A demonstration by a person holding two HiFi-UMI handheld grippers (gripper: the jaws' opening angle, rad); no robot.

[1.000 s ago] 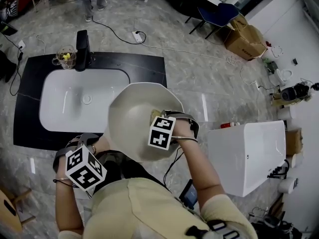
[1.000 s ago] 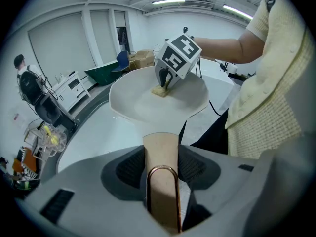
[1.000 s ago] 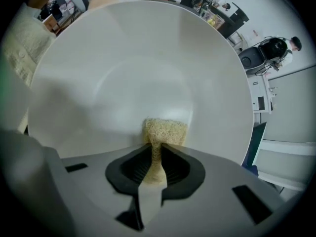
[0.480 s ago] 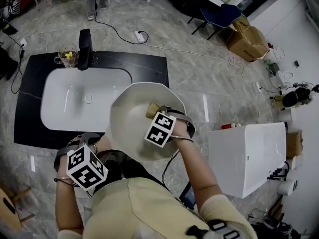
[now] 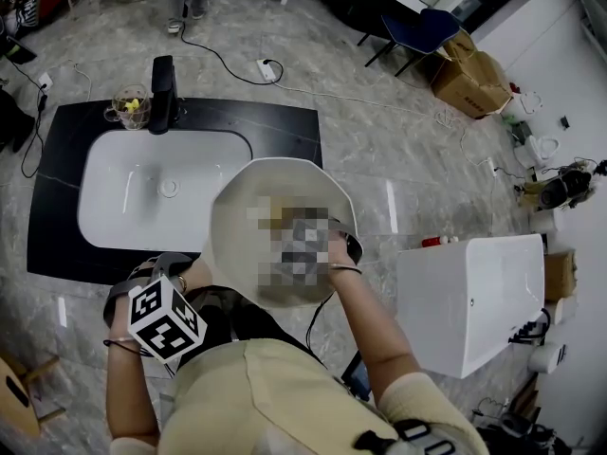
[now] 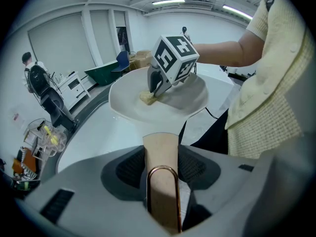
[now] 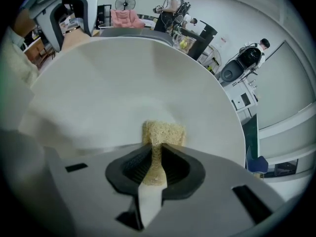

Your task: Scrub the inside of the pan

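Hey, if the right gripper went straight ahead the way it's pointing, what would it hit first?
The inside of the pan. The right gripper is shut on a sponge, and the sponge's tip seems to touch the pan's white surface, so pushing on would probably just press it harder.

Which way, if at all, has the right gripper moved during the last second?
Yes, slightly: in the head view the right gripper has slid its sponge leftward across the pan, toward the sink.

Black counter [image 5: 282, 125]: white sink [image 5: 125, 197], black faucet [image 5: 162, 93], glass mug [image 5: 129, 109] beside faucet.
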